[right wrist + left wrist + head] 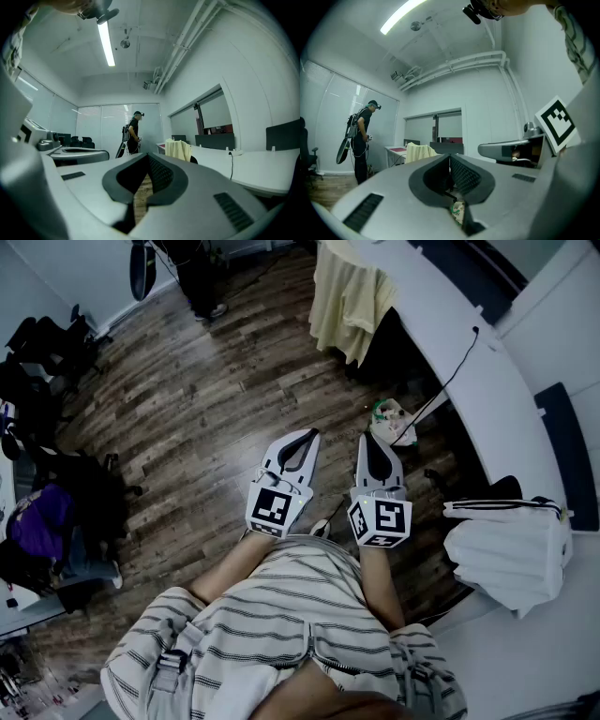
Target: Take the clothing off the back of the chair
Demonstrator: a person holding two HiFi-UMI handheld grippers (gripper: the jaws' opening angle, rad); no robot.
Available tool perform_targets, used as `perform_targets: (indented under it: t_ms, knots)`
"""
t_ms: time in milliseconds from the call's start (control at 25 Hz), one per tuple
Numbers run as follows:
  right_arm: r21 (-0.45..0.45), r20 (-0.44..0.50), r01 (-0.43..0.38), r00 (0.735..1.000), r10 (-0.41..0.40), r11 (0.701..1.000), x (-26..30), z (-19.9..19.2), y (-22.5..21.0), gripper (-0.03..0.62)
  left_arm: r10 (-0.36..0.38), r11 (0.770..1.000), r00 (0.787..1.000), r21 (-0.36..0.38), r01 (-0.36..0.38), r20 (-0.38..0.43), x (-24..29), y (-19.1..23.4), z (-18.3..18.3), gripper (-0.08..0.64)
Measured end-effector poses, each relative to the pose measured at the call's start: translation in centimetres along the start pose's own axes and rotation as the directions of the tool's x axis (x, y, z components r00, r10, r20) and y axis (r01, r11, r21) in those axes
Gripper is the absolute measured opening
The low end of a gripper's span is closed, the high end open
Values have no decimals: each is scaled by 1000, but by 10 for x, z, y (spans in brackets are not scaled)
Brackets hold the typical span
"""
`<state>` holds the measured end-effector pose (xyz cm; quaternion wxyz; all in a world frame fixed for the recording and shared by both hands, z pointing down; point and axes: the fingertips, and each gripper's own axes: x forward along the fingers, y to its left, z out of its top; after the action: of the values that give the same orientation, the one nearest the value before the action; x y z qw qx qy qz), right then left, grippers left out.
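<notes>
A pale yellow garment hangs over the back of a dark chair beside the curved white desk, far ahead of me. It also shows small in the left gripper view and in the right gripper view. My left gripper and right gripper are side by side over the wood floor, held level and well short of the chair. Both are shut with nothing between the jaws, as the closed tips show in the left gripper view and the right gripper view.
The curved white desk runs along the right, with a white bag on it and a cable hanging off. A small green-and-white item lies on the floor ahead. A person stands farther off. Black chairs stand at the left.
</notes>
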<state>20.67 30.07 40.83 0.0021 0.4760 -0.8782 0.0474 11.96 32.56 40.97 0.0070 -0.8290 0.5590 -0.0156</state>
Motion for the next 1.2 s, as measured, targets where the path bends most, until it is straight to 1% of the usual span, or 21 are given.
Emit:
perform_targets:
  t_ms: [360,480,560,680,840,960,1120,1200]
  knots:
    - [15,16,-15,1000,14,1000,11,1,-26,18,9,1000,1000,-3,-9,-11,28,-7,-3,23]
    - [26,25,-32,999,31,999,13,1,-33,20,15,1000,1000,-9,-15,-23,36,-9,-7,23]
    - [21,14,-40,999,40,999,15,-2,-36,20,20,1000,999,-13,-21,-26,40,-11,-8,23]
    - [5,-9,-29,1000,29,1000,19,-8,-47,20,30,999,999,-22,-31,-29,46,-13,-9,23]
    - [17,-13,-32,999,32,999,20,-15,-59,20,65,997,997,-42,-67,-41,51,-13,-14,23]
    - [23,-19,-36,999,36,999,27,-19,-65,20,73,997,996,-32,-75,-54,57,-13,-20,23]
    - [32,-28,-71,997,72,997,38,-23,-66,20,89,995,994,-38,-92,-70,65,-6,-28,23]
    - [32,-30,-72,997,73,997,46,-24,-67,19,97,994,993,-49,-100,-71,70,1,-30,23]
